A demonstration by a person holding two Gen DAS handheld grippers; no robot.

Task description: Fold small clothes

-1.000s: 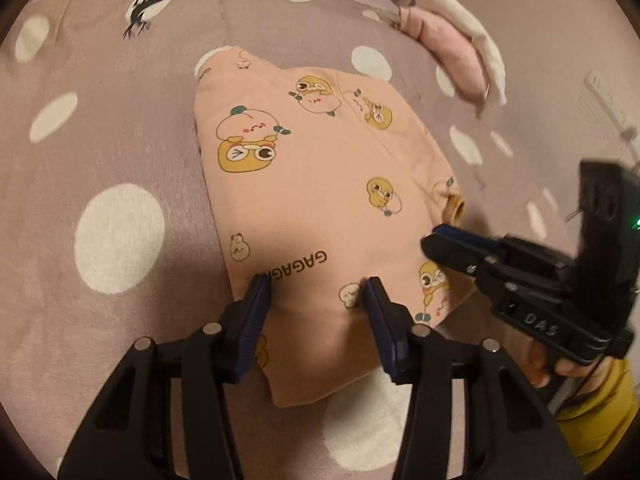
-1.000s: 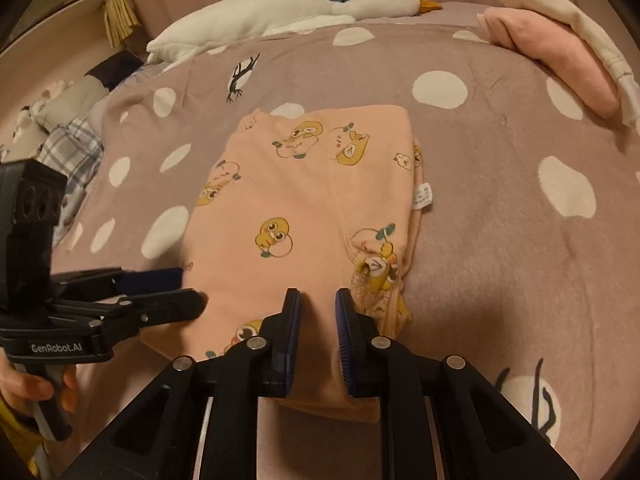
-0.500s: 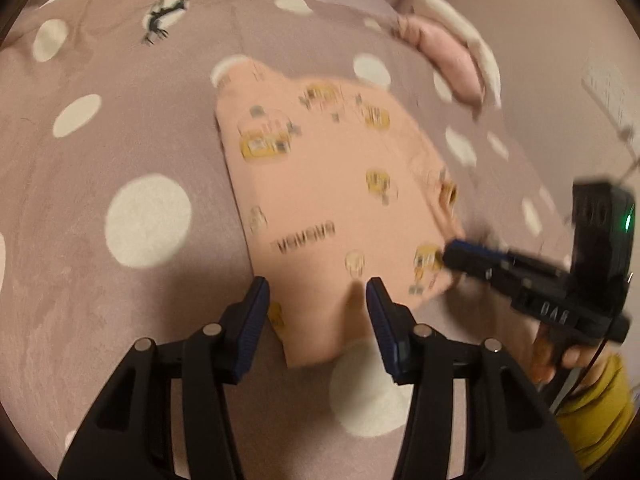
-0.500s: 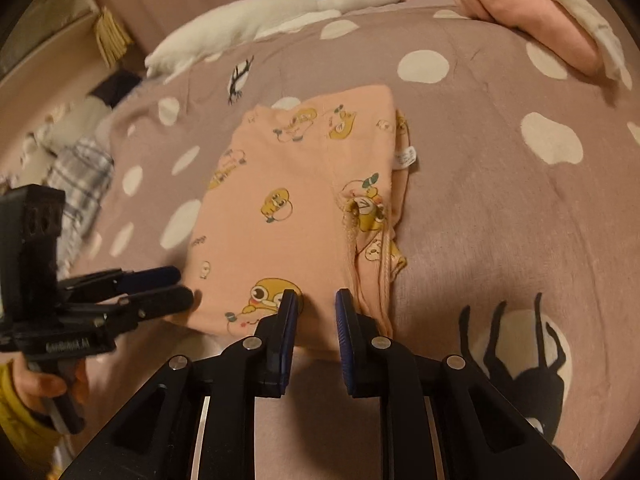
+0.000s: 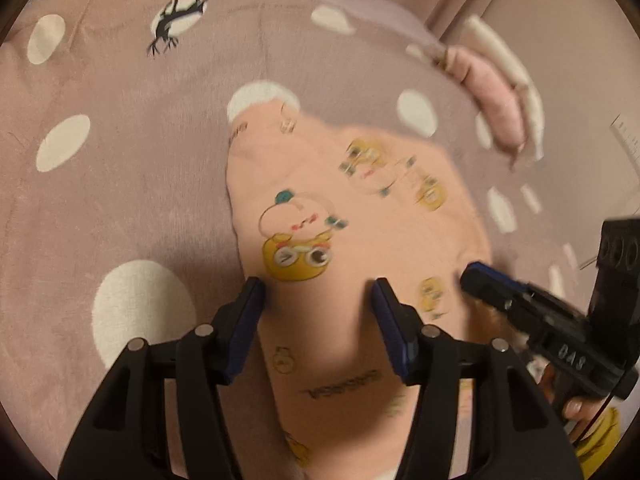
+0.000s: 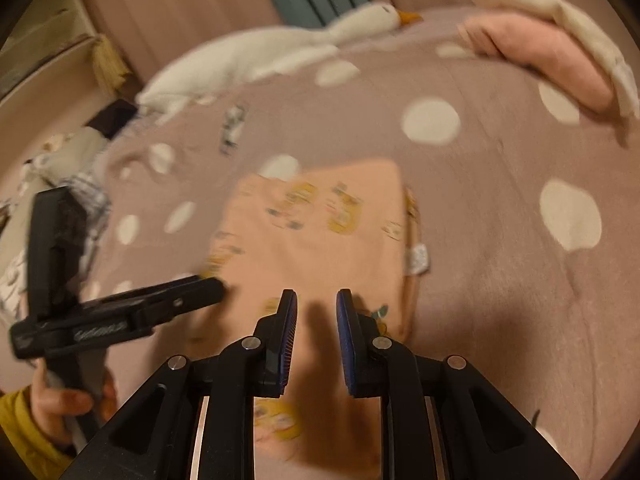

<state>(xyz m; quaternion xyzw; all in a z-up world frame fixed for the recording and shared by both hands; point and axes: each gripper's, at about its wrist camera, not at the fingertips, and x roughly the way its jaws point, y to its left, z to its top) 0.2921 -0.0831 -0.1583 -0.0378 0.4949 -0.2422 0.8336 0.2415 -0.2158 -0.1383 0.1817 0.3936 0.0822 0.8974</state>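
A small peach garment (image 5: 360, 240) with yellow cartoon prints lies folded flat on the mauve polka-dot blanket (image 5: 120, 160). It also shows in the right wrist view (image 6: 320, 240). My left gripper (image 5: 318, 300) is open and empty, hovering over the garment's near half. My right gripper (image 6: 316, 308) is open by a narrow gap and empty, over the garment's near edge. The right gripper shows in the left wrist view (image 5: 476, 276) at the garment's right side. The left gripper shows in the right wrist view (image 6: 208, 286) at the garment's left side. Both views are blurred.
A white goose plush (image 6: 280, 52) lies along the blanket's far edge. A folded pink cloth with a cream one on top (image 6: 552, 52) sits at the far right. Plaid and printed clothes (image 6: 80, 188) are piled at the left.
Both grippers have moved forward over the garment after having drawn back. The right gripper's gap is slightly wider. The garment lies unchanged.
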